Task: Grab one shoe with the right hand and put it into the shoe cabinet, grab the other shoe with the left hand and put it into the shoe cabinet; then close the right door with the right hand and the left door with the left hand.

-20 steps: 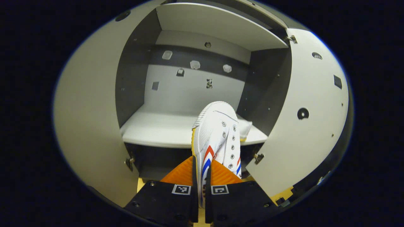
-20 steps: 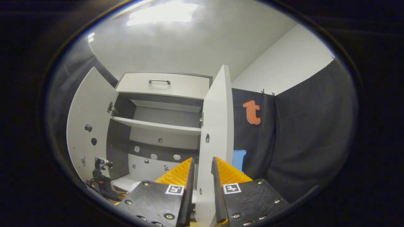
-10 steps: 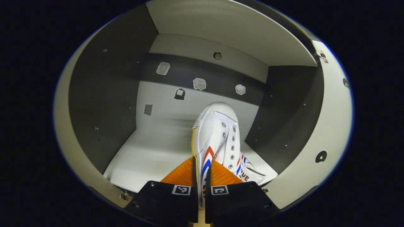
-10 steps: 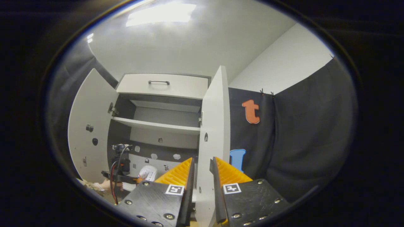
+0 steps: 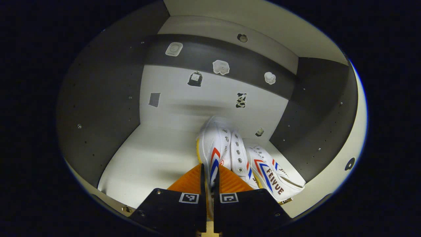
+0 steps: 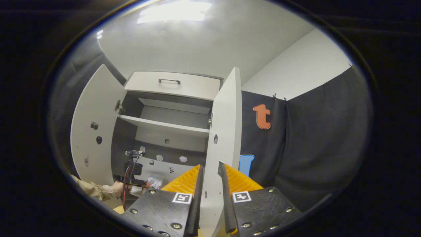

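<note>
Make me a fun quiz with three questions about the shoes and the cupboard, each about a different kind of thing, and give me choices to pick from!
1. Where is the shoe that the left gripper holds?
A. Inside the shoe cabinet, over its shelf
B. On the floor outside
C. On top of the cabinet

2. How many shoes show in the left gripper view?
A. One
B. Two
C. Four

3. How are the cabinet doors in the right gripper view?
A. Both shut
B. One shut
C. Both open

Answers:
1 A: grey walls and the white shelf surround the held shoe.
2 B: a second shoe lies on the shelf beside the held one.
3 C: the left door and the right door stand swung out, with the right gripper at the right door's edge.
</note>
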A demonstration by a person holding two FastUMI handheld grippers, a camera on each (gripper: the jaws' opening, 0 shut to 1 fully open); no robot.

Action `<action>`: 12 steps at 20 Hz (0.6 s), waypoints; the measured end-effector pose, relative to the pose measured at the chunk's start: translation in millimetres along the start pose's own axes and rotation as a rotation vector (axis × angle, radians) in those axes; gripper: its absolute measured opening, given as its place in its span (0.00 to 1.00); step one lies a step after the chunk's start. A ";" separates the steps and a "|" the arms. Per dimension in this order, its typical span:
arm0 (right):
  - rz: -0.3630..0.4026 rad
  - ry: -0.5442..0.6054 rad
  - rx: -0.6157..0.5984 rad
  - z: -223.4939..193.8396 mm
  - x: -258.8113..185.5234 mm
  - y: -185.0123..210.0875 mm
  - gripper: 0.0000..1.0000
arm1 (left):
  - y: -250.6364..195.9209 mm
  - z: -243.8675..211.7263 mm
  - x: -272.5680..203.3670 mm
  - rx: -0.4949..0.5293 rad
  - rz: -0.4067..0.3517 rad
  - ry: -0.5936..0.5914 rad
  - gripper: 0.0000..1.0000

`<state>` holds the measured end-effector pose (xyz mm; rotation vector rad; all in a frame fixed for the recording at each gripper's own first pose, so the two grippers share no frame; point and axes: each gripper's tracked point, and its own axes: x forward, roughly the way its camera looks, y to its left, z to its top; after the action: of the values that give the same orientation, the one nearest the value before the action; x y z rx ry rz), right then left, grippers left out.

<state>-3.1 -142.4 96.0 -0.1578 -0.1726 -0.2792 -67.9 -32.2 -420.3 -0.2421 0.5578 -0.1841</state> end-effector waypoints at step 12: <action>-0.106 -0.003 -0.012 -3.4 -3.5 -36.4 0.30 | 12.7 7.3 -3.1 0.141 0.085 -0.015 0.54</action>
<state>-16.3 -176.6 96.8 -0.1607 -0.1825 -0.3854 -65.2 -18.0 -416.2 -0.0824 0.5364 -0.1379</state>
